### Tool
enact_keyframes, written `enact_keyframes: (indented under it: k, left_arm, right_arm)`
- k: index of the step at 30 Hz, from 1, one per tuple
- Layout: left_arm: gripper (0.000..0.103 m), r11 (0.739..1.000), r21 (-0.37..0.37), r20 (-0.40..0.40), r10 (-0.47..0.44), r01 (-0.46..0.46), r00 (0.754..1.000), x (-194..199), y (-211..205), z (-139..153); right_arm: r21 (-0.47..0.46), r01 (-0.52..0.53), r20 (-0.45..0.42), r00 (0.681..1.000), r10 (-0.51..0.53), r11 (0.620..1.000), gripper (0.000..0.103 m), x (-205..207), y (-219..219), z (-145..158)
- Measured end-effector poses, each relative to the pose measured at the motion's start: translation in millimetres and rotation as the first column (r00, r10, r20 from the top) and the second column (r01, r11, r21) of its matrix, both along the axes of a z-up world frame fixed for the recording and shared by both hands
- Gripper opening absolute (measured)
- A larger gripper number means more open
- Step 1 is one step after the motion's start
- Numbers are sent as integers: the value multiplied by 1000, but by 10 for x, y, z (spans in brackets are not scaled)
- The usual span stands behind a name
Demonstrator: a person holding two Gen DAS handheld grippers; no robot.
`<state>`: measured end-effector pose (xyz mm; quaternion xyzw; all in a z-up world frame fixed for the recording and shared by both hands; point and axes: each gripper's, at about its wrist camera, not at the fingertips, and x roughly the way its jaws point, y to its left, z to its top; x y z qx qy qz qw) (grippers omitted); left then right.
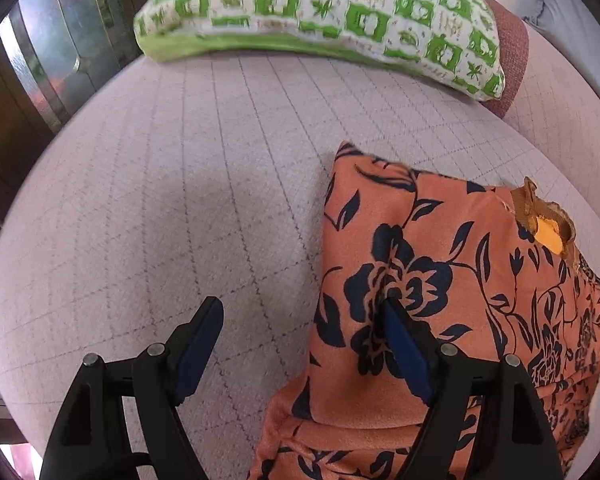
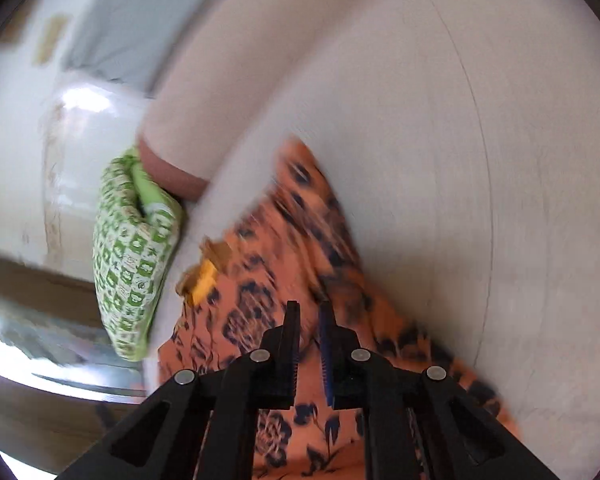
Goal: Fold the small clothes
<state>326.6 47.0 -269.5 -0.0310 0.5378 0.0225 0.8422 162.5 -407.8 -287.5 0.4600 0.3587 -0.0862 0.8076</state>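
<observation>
Orange floral garment [image 1: 440,264], printed with dark blue blossoms and leaves, lies partly folded on the pale quilted bed [image 1: 160,200], its long axis running away from both cameras toward the green patterned pillow [image 1: 320,8]; a brown neckline with a yellow tag [image 1: 550,232] marks its far right corner; left gripper [image 1: 300,308] hangs wide, one finger resting on the cloth's left edge, the other over bare bedding, so the garment lies to its right; right gripper [image 2: 310,312] sits directly over the cloth, jaws nearly closed; whether a fold is pinched there I cannot tell through the blur.
</observation>
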Motion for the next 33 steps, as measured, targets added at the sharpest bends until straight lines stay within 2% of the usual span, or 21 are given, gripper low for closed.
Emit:
enact_keyframes:
  k: [2,6,9,12,15,18,19,20,22,24,25,26,28,29,30,32,33]
  left_arm:
    - [82,999,38,31,-16,15,999,-56,-90,53]
    - [82,997,48,34,-63,61,997,-102,-242,39]
    - [82,998,40,6,-54,54,999,-68,-242,-22]
    - [82,999,10,-3,-39,39,999,-44,-209,-21]
    - [82,999,17,-4,-43,43,999,-48,-242,-30]
    - [82,999,17,-4,-48,48,999,-49,-228,-26]
    - [82,999,14,-5,-49,49,999,-49,-225,-22]
    - [82,999,11,-5,-49,49,999,-32,-206,-28]
    - [82,999,12,-5,-51,51,999,-30,-214,-34]
    - [82,997,25,0,-68,68,998,-39,-262,-42]
    - [82,997,30,2,-76,76,997,-62,-290,-46]
    - [84,995,38,2,-89,88,996,-76,-327,-60]
    - [99,992,57,-11,-113,114,993,-84,-396,-141]
    - [101,991,64,-13,-117,117,993,-86,-407,-180]
    - [103,993,57,3,-104,104,995,-93,-388,-205]
    - [103,997,5,0,-79,79,997,-87,-325,-231]
    - [103,998,-19,7,-64,64,998,-86,-292,-242]
  right_arm:
    - [-92,-42,38,998,45,995,12,97,83,159]
    - [-245,-94,-14,996,94,965,12,351,188,228]
    - [-265,-140,-55,990,130,954,12,519,204,117]
    - [-234,-169,-82,985,153,958,13,591,173,-6]
    - [-244,-180,-95,982,161,953,21,602,175,-50]
    - [-254,-166,-80,985,150,953,41,626,190,-49]
    - [-249,-158,-64,987,146,956,62,640,197,-46]
    - [-245,-144,-42,990,137,959,75,620,194,-30]
    - [-246,-135,-27,991,133,960,75,616,199,-32]
    - [-200,-163,-30,987,160,966,72,660,190,-107]
    - [-180,-170,-37,985,166,969,66,681,185,-158]
    - [-176,-176,-51,984,169,969,54,703,184,-204]
    - [-204,-195,-107,978,177,959,36,750,187,-263]
    - [-216,-201,-117,977,179,955,33,756,201,-266]
    - [-223,-204,-123,976,180,953,30,758,206,-270]
    - [-223,-202,-138,975,174,954,14,753,205,-266]
    - [-218,-202,-136,975,175,955,12,745,207,-252]
